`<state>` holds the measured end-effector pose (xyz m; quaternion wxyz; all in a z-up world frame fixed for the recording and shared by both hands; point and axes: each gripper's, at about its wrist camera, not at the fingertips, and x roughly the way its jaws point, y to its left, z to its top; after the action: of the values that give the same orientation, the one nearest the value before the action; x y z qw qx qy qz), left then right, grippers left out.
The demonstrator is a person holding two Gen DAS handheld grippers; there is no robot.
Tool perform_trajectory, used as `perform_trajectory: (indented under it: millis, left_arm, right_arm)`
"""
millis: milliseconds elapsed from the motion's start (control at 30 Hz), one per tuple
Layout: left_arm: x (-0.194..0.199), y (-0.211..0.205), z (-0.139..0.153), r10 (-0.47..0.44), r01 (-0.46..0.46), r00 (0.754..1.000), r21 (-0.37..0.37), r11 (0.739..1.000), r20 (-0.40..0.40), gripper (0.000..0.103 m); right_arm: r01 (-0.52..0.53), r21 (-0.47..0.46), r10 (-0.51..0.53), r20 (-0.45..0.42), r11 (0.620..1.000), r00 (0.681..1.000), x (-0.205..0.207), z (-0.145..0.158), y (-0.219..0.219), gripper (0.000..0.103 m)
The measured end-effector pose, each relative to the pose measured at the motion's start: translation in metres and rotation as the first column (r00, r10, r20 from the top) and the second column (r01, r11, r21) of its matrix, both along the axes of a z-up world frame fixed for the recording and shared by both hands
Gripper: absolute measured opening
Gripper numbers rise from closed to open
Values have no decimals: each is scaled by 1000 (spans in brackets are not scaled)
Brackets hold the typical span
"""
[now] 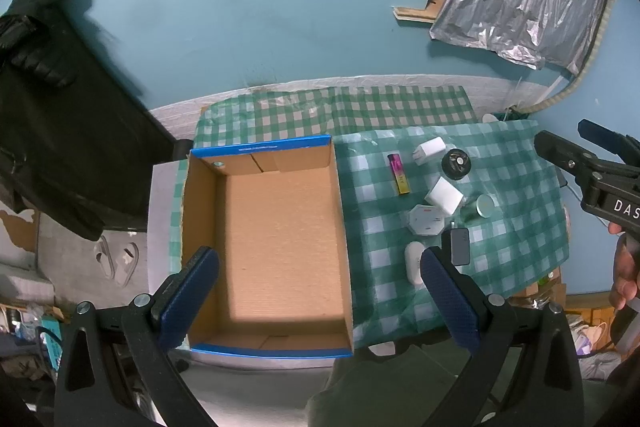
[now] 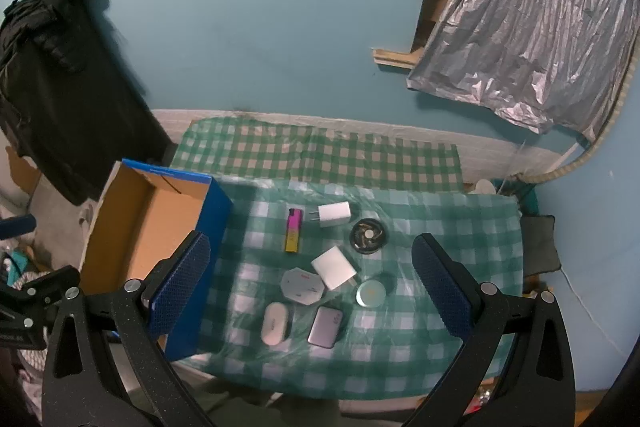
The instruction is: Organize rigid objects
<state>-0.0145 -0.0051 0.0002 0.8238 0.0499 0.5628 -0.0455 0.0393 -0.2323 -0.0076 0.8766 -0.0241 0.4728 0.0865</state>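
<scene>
An empty cardboard box (image 1: 280, 239) with blue rims sits left on the green checked tablecloth (image 2: 420, 327); my left gripper (image 1: 316, 291) hovers open above it. To its right lie several small items: a pink-yellow lighter (image 2: 293, 230), two white chargers (image 2: 334, 214) (image 2: 334, 267), a black round disc (image 2: 368, 235), an octagonal white piece (image 2: 301, 285), a round tin (image 2: 371, 293), a white earbud case (image 2: 273, 323) and a grey flat case (image 2: 325, 326). My right gripper (image 2: 310, 287) hangs open over these items, holding nothing. In the left wrist view it shows at the right edge (image 1: 576, 147).
The box (image 2: 148, 227) stands at the table's left edge. A black garment (image 1: 60, 131) hangs at the left against the blue wall. Silver foil sheeting (image 2: 532, 27) hangs at the upper right. Sandals (image 1: 118, 261) lie on the floor below left.
</scene>
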Motion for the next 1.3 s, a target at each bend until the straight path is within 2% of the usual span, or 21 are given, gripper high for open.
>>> perform_trajectory:
  millis: [1300]
  left_arm:
    - [2,3,0,0,0,1000,-7,1000,-8,101]
  right_arm:
    - [-22,-6,22,-12,1000,1000,0,-4,4,101]
